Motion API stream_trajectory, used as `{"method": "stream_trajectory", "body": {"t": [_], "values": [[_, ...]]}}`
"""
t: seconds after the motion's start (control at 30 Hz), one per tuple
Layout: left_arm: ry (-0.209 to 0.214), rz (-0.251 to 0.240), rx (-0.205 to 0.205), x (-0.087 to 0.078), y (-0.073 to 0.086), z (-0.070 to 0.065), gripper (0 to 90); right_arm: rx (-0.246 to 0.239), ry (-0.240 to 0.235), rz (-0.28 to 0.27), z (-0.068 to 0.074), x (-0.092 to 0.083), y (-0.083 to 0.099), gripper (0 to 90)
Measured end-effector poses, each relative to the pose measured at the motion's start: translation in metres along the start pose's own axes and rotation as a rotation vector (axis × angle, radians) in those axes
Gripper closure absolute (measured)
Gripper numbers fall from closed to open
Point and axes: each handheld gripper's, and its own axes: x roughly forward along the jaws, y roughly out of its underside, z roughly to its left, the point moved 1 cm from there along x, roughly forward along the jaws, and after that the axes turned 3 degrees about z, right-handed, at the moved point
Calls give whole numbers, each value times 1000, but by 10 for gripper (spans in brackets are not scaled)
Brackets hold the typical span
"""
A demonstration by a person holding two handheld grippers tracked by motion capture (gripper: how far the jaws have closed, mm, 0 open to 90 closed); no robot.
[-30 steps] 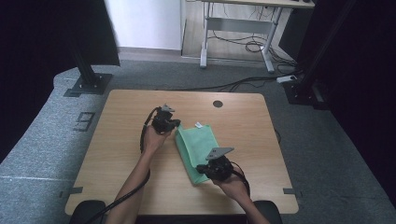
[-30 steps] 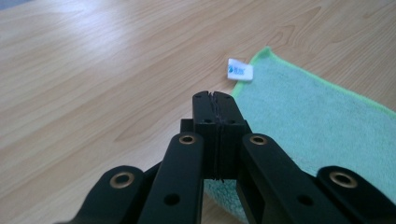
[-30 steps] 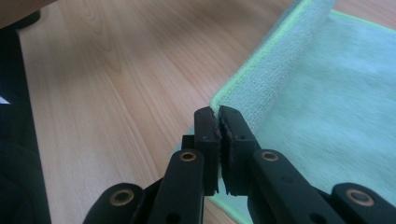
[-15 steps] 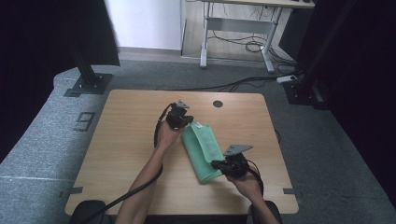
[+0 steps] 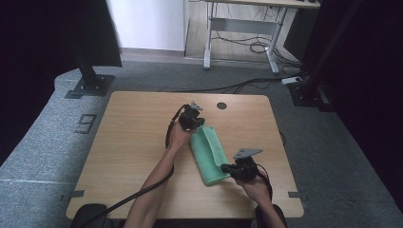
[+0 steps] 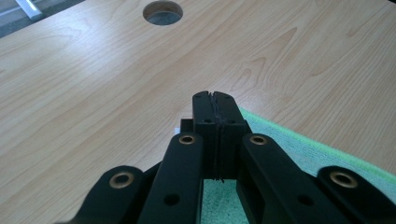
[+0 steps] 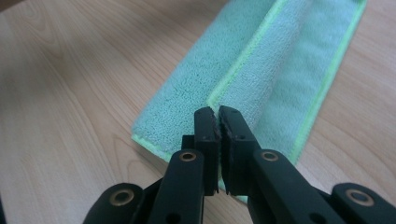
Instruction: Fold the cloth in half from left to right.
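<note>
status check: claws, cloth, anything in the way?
Left claw shut at far end of green microfibre cloth; right claw shut at near end. Whether either pinches cloth: unclear. Cloth folded lengthwise on wooden table. Nothing obstructing.

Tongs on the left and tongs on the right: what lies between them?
The green cloth, folded into a strip, spans from the left tongs to the right tongs, as the high view shows.

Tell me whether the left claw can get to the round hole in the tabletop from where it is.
Probably yes. The left claw sits at the far end of the green cloth, and only bare wood lies between it and the round hole. Nothing stands in the way, though its jaws look shut on the cloth's edge.
</note>
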Motion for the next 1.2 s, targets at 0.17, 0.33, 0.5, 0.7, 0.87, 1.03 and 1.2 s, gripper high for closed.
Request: {"method": "stream_trajectory", "body": {"t": [0.17, 0.33, 0.5, 0.7, 0.87, 1.03, 1.2], "values": [[2, 15, 4, 11, -1, -4, 887, 8, 8, 22, -4, 4, 5, 854], [-11, 43, 24, 23, 1, -7, 886, 4, 15, 49, -5, 8, 8, 853], [-19, 62, 33, 30, 3, -6, 884, 0, 28, 72, -8, 13, 12, 852], [-24, 82, 34, 34, 7, -5, 875, 7, 42, 101, -12, 20, 16, 850], [-25, 66, 21, 31, 9, -1, 726, 11, 46, 102, -14, 21, 17, 847], [-55, 24, -17, 22, 11, 4, 533, 15, 41, 101, -15, 22, 18, 840], [-113, -6, -28, 9, 12, 7, 371, 16, 37, 100, -16, 22, 19, 834]]}}
